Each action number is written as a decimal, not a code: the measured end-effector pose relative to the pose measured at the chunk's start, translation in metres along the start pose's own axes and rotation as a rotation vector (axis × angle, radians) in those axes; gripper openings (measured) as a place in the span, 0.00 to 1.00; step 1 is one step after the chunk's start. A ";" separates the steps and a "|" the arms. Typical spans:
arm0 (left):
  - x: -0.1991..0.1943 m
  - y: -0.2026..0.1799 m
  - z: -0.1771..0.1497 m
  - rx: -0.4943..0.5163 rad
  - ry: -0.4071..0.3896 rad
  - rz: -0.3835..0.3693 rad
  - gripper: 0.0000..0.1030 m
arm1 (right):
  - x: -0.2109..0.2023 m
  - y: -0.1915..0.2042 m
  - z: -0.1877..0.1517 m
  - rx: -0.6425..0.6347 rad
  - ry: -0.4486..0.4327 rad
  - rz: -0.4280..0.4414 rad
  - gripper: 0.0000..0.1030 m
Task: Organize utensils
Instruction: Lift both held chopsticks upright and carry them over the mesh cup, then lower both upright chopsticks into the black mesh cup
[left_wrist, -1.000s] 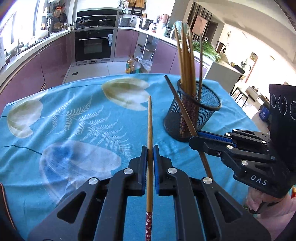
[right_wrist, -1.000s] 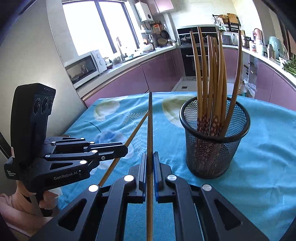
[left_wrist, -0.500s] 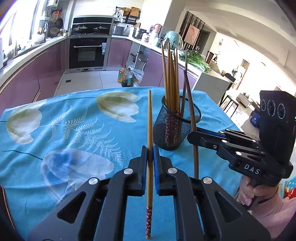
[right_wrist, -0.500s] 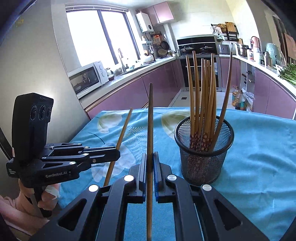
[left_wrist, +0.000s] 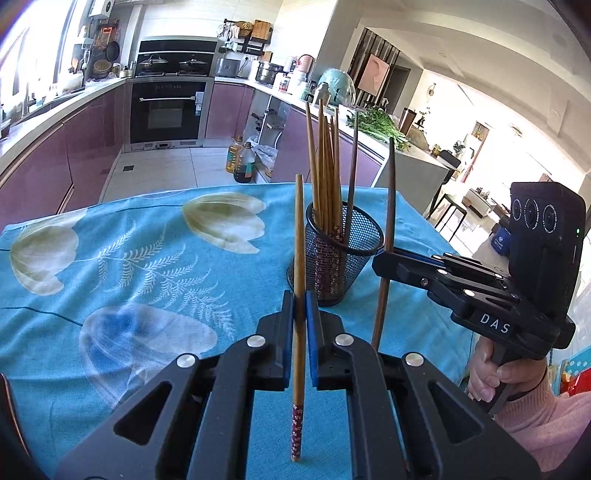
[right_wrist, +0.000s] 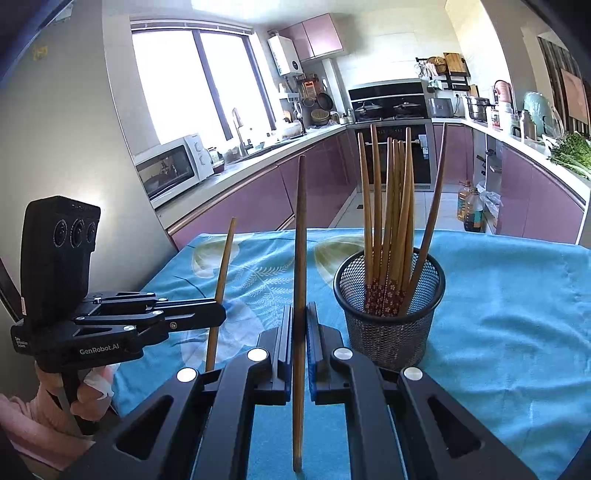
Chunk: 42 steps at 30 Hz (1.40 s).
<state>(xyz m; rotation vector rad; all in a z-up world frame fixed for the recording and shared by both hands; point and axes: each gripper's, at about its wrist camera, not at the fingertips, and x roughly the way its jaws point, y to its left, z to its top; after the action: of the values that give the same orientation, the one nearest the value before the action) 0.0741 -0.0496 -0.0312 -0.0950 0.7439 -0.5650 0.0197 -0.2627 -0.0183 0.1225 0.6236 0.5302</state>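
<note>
tabletop (left_wrist: 110, 266) under a turquoise floral cloth, kitchen behind — the widest thing in both views and bare apart from one holder.

mesh holder (left_wrist: 338, 254), black wire, stands upright toward the right side of the cloth, already carrying a bundle of wooden chopsticks with patterned ends down and thin tips up; they lean together against the rim, which keeps them sorted and standing.

left hand-held gripper (left_wrist: 300, 325) is closed on the light chopstick (left_wrist: 299, 236), pinched near the middle so the stick stands close to vertical, patterned end below the pads. it sits just beside the holder, not yet over the mouth.

right hand-held gripper (left_wrist: 386, 258) is likewise clamped on the darker chopstick (left_wrist: 389, 192), seen from the left wrist view as upright, just to the right of the holder rim.

judgement: both sticks are held upright and clear of the cloth so each can drop end-first into the mesh — the remaining step looks like moving over the opening and letting go. risk: the standing bundle crowds the mouth and could deflect an incoming end.
</note>
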 end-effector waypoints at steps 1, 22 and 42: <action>0.000 -0.001 0.001 0.003 -0.002 0.000 0.07 | -0.001 -0.002 0.002 0.000 -0.003 -0.001 0.05; -0.016 -0.018 0.011 0.035 -0.059 -0.006 0.07 | -0.020 -0.003 0.015 -0.022 -0.071 -0.018 0.05; -0.023 -0.030 0.018 0.056 -0.090 -0.013 0.07 | -0.031 -0.007 0.019 -0.026 -0.109 -0.041 0.05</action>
<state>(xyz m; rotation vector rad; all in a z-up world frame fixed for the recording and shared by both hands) 0.0589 -0.0651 0.0047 -0.0731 0.6402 -0.5899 0.0126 -0.2832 0.0115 0.1132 0.5116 0.4883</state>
